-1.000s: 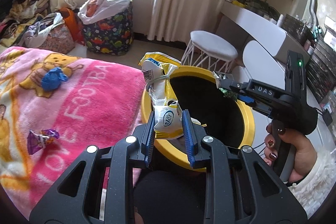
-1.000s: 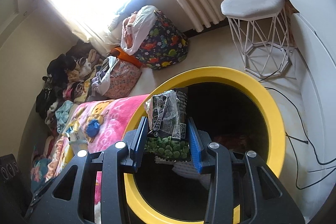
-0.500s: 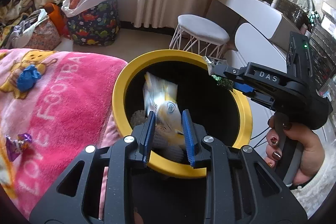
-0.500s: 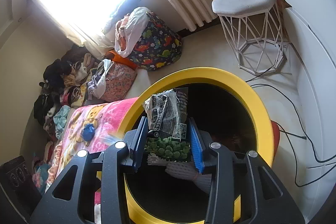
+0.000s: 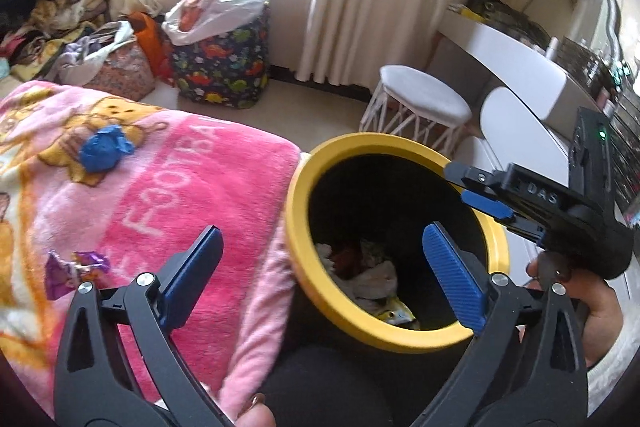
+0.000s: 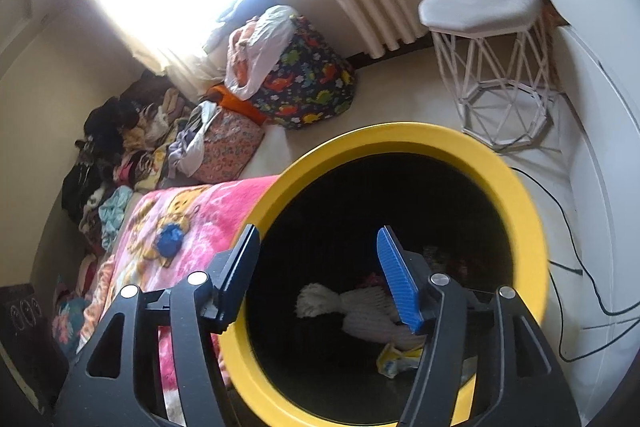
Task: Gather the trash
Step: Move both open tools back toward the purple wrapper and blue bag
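A black bin with a yellow rim stands beside the pink blanket. Inside lie the yellow snack bag, white crumpled paper and other wrappers. My left gripper hangs over the bin's near edge, its jaws opening wide with nothing between them. Over the bin mouth my right gripper has its jaws opening too, and they are empty. On the blanket lie a crumpled blue wrapper and a purple wrapper.
A white wire stool stands behind the bin, a white desk at the right. A dinosaur-print bag and heaps of clothes fill the floor by the curtained window. Cables trail right of the bin.
Both grippers opened. The yellow snack bag fell from the left one into the bin, and the green-and-black packet left the right one. The left view swung back toward the blanket.
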`<state>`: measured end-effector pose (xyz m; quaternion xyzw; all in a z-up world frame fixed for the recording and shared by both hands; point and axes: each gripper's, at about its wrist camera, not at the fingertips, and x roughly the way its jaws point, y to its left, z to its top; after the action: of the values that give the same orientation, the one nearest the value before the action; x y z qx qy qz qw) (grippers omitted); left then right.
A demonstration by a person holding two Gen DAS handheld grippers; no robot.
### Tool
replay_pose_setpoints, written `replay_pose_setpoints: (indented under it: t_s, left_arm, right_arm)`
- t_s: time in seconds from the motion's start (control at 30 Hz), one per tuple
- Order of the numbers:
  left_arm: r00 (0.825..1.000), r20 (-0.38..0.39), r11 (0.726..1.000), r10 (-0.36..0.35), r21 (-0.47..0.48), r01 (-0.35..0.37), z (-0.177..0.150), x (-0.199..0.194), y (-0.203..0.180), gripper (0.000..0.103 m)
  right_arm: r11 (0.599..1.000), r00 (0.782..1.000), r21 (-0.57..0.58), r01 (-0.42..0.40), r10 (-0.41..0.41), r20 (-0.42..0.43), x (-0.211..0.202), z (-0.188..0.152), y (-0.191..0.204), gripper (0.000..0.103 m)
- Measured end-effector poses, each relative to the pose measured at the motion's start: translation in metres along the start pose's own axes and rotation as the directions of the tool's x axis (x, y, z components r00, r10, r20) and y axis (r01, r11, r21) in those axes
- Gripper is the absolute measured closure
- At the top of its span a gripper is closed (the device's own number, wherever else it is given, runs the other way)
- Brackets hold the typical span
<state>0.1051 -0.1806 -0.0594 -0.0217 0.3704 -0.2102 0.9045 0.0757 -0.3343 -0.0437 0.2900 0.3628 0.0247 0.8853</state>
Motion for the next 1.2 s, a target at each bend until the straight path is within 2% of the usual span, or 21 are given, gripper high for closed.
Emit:
replay_pose_setpoints:
  t_s: [0.33, 0.7, 1.0, 1.2]
  left_arm:
    - [0.996, 0.066, 0.996, 0.064, -0.069, -0.059, 0.006, -0.024, 0.035, 0.011]
    - [0.987, 0.102, 0.985, 0.121, -0.138, -0.106, 0.006, -0.044, 0.073, 0.011]
    - [0.978, 0.093, 0.964, 0.185, -0.210, -0.162, -0.003, -0.052, 0.117, 0.011]
    - [0.972, 0.065, 0.941, 0.227, -0.273, -0.201, -0.015, -0.055, 0.155, 0.011]
  right_arm:
    - [0.990, 0.998, -0.122, -0.069, 0.068, -0.007, 0.007, -0.001, 0.043, 0.034]
    - [0.970, 0.993, -0.217, -0.114, 0.103, -0.062, 0.028, -0.004, 0.086, 0.034]
    - [0.937, 0.981, -0.303, -0.173, 0.137, -0.136, 0.057, -0.011, 0.131, 0.034]
    - [0.909, 0.971, -0.364, -0.204, 0.141, -0.193, 0.085, -0.017, 0.165, 0.034]
